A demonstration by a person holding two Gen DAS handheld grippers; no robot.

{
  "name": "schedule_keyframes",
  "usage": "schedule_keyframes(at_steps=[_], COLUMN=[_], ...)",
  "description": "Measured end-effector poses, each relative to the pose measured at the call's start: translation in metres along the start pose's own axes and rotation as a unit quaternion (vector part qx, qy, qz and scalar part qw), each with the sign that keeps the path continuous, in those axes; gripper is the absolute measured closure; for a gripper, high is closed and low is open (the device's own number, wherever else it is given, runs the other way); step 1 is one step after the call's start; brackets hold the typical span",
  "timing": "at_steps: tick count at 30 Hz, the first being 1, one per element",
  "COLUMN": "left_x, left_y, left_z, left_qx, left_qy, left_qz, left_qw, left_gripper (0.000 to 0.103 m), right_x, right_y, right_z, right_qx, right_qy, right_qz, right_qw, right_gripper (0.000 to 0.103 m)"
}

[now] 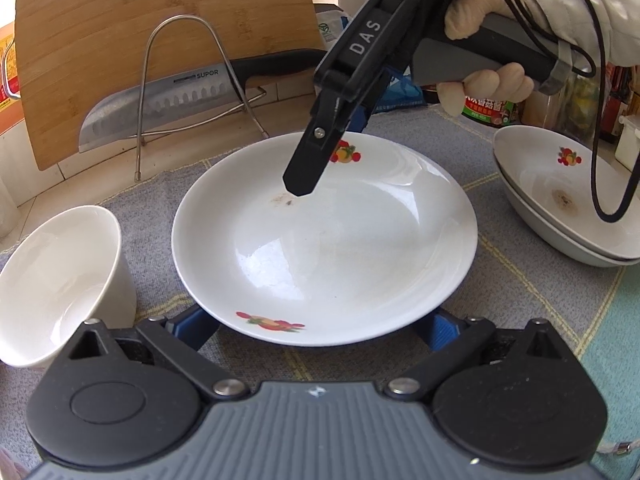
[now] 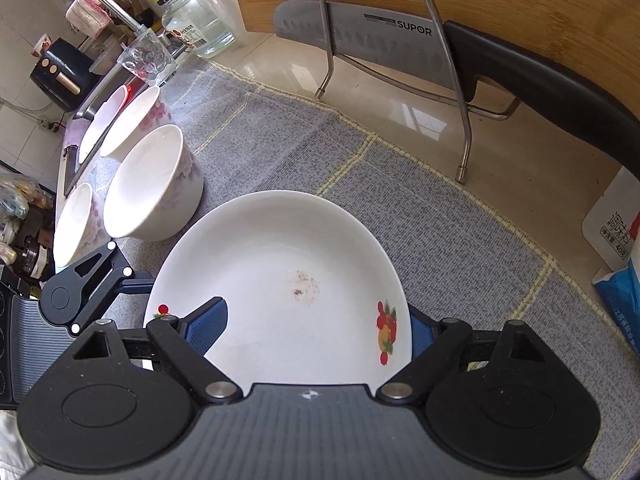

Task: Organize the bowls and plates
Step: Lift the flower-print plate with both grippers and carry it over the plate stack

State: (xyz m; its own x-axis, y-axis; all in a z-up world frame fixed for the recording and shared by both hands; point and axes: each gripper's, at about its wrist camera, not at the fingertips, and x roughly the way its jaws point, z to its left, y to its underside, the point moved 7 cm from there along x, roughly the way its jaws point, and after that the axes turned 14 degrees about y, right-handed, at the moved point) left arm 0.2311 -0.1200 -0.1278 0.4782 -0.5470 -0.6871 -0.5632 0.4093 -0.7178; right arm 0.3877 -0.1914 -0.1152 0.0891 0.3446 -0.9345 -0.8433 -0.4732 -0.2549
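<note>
A white plate with fruit prints (image 1: 324, 240) lies on the grey mat; it also shows in the right wrist view (image 2: 280, 296). My left gripper (image 1: 316, 330) is open, its blue fingers under the plate's near rim on both sides. My right gripper (image 2: 316, 328) is open and straddles the plate's far rim, one blue finger (image 2: 208, 328) over the plate, the other outside it. It shows from outside in the left wrist view (image 1: 304, 184). A white bowl (image 1: 56, 284) lies tilted at the left. Two stacked plates (image 1: 568, 208) sit at the right. Several bowls (image 2: 156, 184) stand in a row.
A wire rack (image 1: 188, 92) holds a SUPOR knife (image 1: 160, 108) against a bamboo cutting board (image 1: 160, 40) behind the plate. Jars and packets (image 1: 492, 108) stand at the back right. A glass (image 2: 146, 60), a jar (image 2: 196, 24) and a sink tap (image 2: 116, 12) are beyond the bowls.
</note>
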Motion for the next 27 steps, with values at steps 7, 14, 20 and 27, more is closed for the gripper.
schedule_keyframes(at_steps=[7,14,20,27], left_x=[0.000,-0.001,-0.003,-0.011], left_y=[0.000,0.000,-0.001,-0.002], left_z=[0.000,0.001,-0.003,-0.012], left_qx=[0.003,0.003,0.017,0.032], left_qy=[0.005,0.010,0.018,0.032], left_qz=[-0.001,-0.001,0.003,0.006], left_qw=[1.0000,0.9999,0.9997,0.9990], left_gripper=[0.002,0.004,0.004,0.004], right_x=[0.001,0.000,-0.004,-0.016], right_y=[-0.002,-0.001,0.006,0.018], right_z=[-0.002,-0.003,-0.002,0.004], right_qx=[0.002,0.010,0.024,0.039], right_qy=[-0.015,-0.017,-0.010,-0.004], right_qz=[0.018,0.020,0.020,0.011], right_qw=[1.000,1.000,0.999,0.999], right_gripper=[0.010,0.010,0.010,0.010])
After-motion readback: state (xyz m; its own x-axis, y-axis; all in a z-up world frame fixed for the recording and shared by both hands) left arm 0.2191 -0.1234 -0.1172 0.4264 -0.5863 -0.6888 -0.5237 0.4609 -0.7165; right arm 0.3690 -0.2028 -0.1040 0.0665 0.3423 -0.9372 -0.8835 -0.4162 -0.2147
